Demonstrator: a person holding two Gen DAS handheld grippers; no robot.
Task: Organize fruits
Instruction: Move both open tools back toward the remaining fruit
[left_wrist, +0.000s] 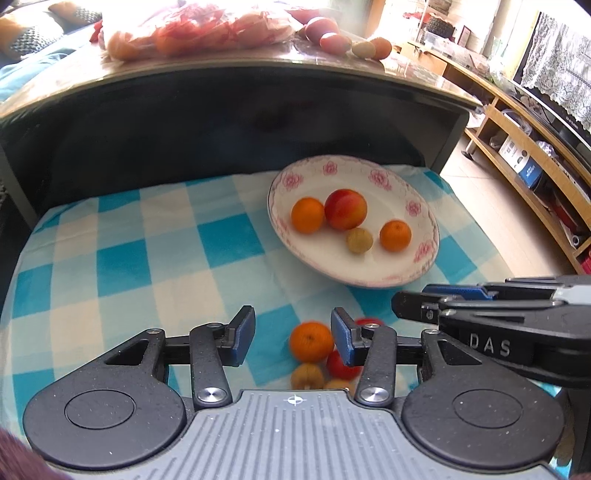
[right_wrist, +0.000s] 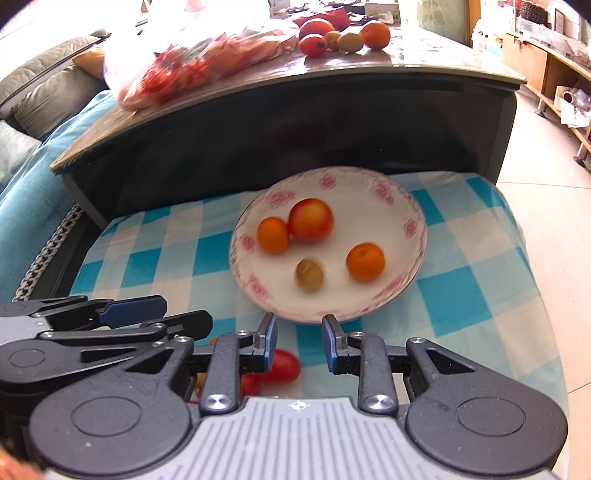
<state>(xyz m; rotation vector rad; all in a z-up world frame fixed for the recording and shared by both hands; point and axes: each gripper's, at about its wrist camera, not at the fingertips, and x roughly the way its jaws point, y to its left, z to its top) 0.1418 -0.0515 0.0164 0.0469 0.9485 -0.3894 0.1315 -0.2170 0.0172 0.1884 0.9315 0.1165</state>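
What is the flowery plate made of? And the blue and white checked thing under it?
The plate looks like glazed ceramic or porcelain: it is glossy white with printed pink flowers round its rim, though hard plastic cannot be ruled out. The checked cloth looks like soft woven fabric: it is matte, and it drapes and rumples over the edges of what it covers.

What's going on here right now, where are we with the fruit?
A person holds both grippers low over the checked cloth, neither holding anything. The plate already has two oranges, a peach and a small tan fruit. The left gripper, fingers apart, hangs over a loose orange lying with other loose fruit on the cloth. The right gripper, fingers drawn close, is beside a tomato.
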